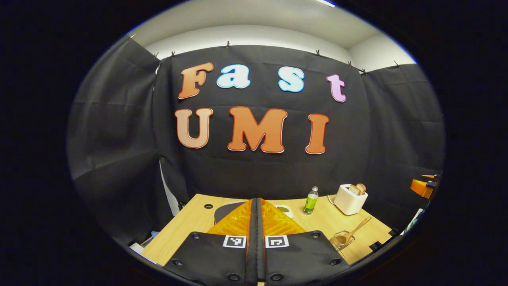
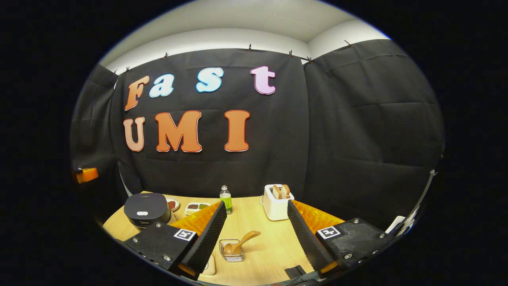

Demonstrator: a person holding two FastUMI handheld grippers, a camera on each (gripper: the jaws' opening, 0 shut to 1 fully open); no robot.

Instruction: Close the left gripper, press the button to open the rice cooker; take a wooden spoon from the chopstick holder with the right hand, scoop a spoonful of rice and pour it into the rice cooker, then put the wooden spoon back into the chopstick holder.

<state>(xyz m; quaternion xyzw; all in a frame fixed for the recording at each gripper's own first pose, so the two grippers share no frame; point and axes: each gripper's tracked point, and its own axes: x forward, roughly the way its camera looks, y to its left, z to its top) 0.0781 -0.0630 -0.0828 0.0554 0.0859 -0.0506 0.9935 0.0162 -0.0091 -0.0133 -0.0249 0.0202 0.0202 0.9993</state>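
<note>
The left gripper [image 1: 257, 222] is seen with its two fingers pressed flat together, nothing between them, so the closing called for by the task looks already done. Directly ahead of the joined tips, and partly hidden behind them, a dark rounded shape sits on the table [image 1: 190, 226] — probably the cooker [image 1: 226, 210], though little of it can be made out from this side. In the right gripper view the cooker [image 2: 147, 208] is shown plainly at the table's left end, lid down, a pale patch on top; whether that patch is the button cannot be told.

The right gripper [image 2: 256, 234] is held with its fingers wide apart and empty. Between them, low on the table, the holder [image 2: 232, 250] stands with the spoon [image 2: 240, 243] in it: bowl down, handle leaning up and to the right in that view. A bottle [image 2: 226, 198] and a toaster [image 2: 278, 201] stand farther back, well apart from both.

The next move is judged to belong to the left gripper — the lid has yet to be opened, and the cooker lies straight along its fingers, down and forward. The spoon's long axis is tilted across the right jaws' gap, so a turn of the wrist may be wanted later.
</note>
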